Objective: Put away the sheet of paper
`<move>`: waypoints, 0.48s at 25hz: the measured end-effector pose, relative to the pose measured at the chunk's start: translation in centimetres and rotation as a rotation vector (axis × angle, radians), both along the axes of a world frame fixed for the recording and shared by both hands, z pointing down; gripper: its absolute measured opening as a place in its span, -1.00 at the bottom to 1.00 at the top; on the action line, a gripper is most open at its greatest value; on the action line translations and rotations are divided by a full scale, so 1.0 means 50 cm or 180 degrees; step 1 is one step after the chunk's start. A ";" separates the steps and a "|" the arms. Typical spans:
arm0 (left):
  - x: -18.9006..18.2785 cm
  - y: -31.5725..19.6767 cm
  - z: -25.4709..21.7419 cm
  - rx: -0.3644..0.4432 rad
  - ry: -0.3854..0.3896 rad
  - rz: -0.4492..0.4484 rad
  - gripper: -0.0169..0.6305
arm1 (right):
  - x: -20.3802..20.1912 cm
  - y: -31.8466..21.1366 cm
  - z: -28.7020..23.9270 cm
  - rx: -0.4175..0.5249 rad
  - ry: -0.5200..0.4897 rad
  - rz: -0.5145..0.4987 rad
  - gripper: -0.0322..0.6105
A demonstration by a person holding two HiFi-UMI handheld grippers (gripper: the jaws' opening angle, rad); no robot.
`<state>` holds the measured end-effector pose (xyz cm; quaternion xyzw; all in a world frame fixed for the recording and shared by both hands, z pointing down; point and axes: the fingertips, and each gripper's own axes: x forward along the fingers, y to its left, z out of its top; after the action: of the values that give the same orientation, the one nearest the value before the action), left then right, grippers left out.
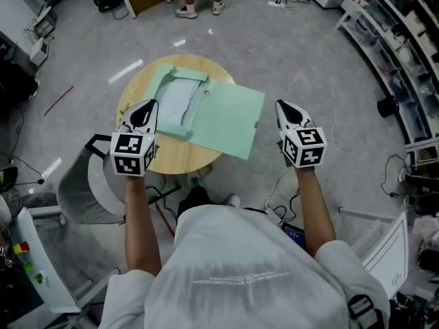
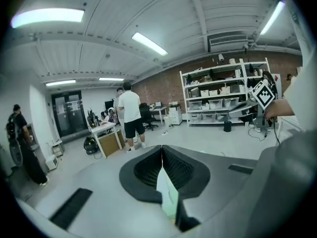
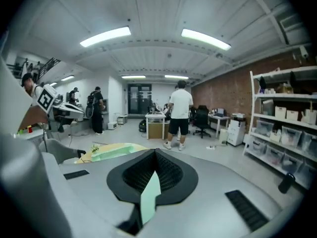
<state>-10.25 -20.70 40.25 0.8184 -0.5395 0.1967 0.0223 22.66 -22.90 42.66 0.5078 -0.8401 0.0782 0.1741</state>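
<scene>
W/ left gripper & right gripper both clamped shut on nothing, treat sheet of paper as prob. light, floppy, crease-prone: pinch gently at a free edge.

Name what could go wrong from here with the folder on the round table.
The green folder overhangs the near edge of the round table; a nudge could tip it off. The pale sheet inside looks buckled and may crease. The left gripper and right gripper are both shut, so either could shove the folder rather than grasp it.
</scene>
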 end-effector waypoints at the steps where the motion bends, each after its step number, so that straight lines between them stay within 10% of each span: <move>1: 0.014 0.012 -0.022 0.0094 -0.0020 0.0005 -0.89 | -0.001 0.012 -0.030 0.0097 0.0026 -0.0097 -0.81; 12: 0.097 0.157 -0.196 0.0661 -0.0071 0.0082 -0.89 | -0.045 0.143 -0.292 0.0897 0.0116 -0.0737 -0.81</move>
<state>-5.40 -12.86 30.45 0.8209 -0.5466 0.1491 -0.0711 20.41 -15.77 28.04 0.4285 -0.8922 -0.0701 0.1242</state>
